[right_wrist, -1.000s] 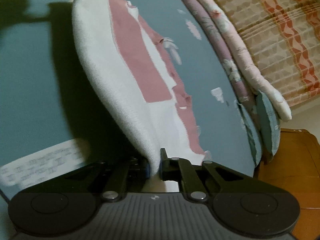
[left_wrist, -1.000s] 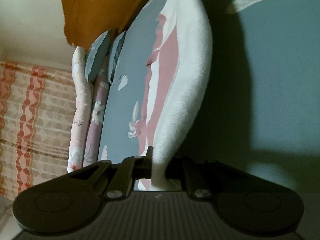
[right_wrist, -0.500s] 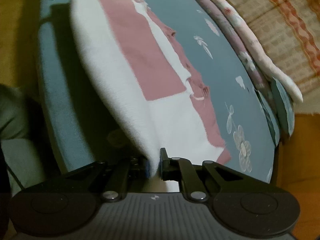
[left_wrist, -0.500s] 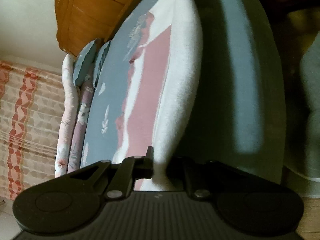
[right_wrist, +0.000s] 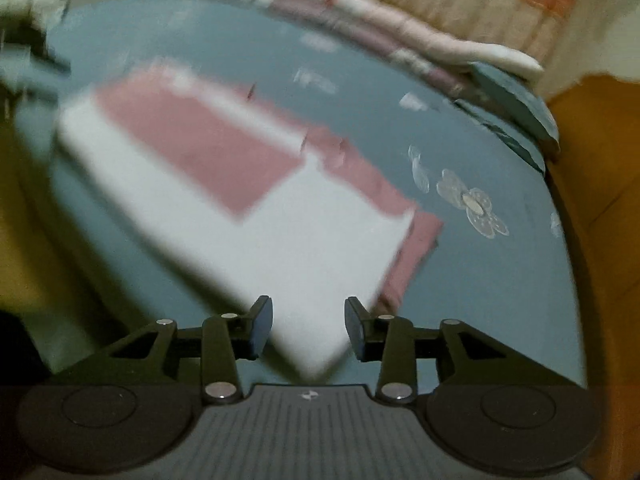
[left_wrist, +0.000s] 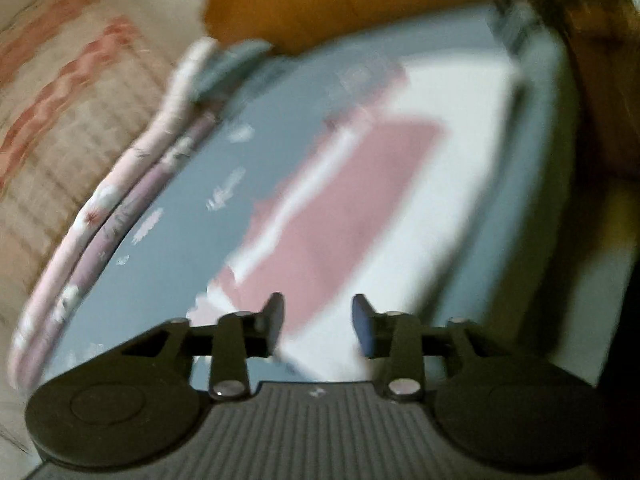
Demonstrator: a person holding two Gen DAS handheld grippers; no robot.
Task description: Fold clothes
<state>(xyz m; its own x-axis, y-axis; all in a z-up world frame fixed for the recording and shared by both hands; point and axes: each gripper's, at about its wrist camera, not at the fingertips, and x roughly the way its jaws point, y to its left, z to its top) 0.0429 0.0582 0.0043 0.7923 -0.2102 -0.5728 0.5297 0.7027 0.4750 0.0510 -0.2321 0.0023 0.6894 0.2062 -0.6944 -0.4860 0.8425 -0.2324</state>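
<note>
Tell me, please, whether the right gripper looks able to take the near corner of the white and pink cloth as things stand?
Probably yes: the cloth lies on the blue sheet, its corner between the opening fingers of the right gripper, unobstructed.

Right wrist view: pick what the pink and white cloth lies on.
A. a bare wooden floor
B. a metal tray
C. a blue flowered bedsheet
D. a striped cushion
C: the cloth lies spread on the blue sheet, whose white flower print shows beside it.
</note>
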